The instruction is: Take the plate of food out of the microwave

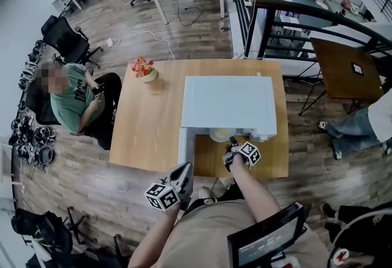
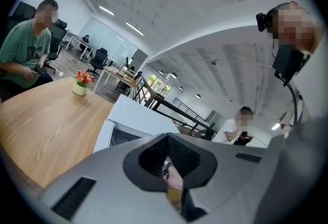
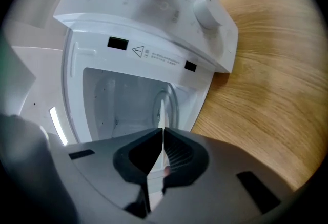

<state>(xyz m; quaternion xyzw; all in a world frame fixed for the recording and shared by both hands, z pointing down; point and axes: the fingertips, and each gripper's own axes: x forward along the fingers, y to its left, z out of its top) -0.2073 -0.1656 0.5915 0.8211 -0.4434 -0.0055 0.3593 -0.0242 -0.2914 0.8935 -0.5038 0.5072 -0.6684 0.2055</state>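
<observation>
The white microwave (image 1: 228, 103) stands on the wooden table (image 1: 147, 132) with its door (image 1: 185, 149) swung open to the left. A pale plate (image 1: 222, 134) sits at the mouth of the cavity; what lies on it I cannot make out. My right gripper (image 1: 231, 141) is shut on the plate's near rim. In the right gripper view the plate (image 3: 165, 107) shows edge-on, its thin rim pinched in the right gripper (image 3: 163, 130). My left gripper (image 1: 187, 167) hangs shut and empty just off the table's front edge, below the door. In the left gripper view the left gripper (image 2: 166, 138) faces the microwave (image 2: 134, 114).
A small pot of flowers (image 1: 144, 70) stands at the table's far left corner. A person in a green shirt (image 1: 70, 101) sits left of the table. Another person's legs (image 1: 349, 129) show at the right. A dark railing (image 1: 288, 21) runs behind the table.
</observation>
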